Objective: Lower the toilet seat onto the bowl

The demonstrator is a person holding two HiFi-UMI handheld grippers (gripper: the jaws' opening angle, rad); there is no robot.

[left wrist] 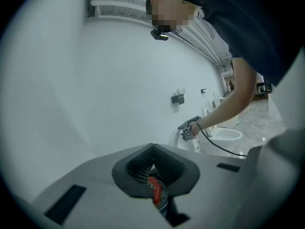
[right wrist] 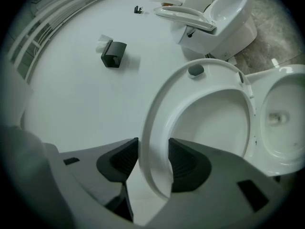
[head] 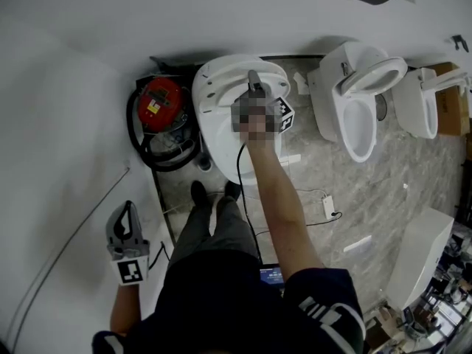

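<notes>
The floor [head: 383, 190] is grey marbled tile. Standing on it: the toilet [head: 217, 135] right under the right gripper [head: 253, 80], a red canister machine [head: 158, 103] with a black hose [head: 173, 161] just left of that gripper, and two more toilets [head: 358, 120] off to its right. A small white box [head: 328, 206] lies back toward the person.

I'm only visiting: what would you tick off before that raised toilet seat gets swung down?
1. Grip: right hand-held gripper clamped on the toilet seat rim: ok.
2. Seat upright, off the bowl: ok.
3. Visible part of the bowl rim bare: ok.
4. Other hand: left hand-held gripper shut, empty, held off to the side: ok.
5. State of the hinges: cannot tell.
</notes>
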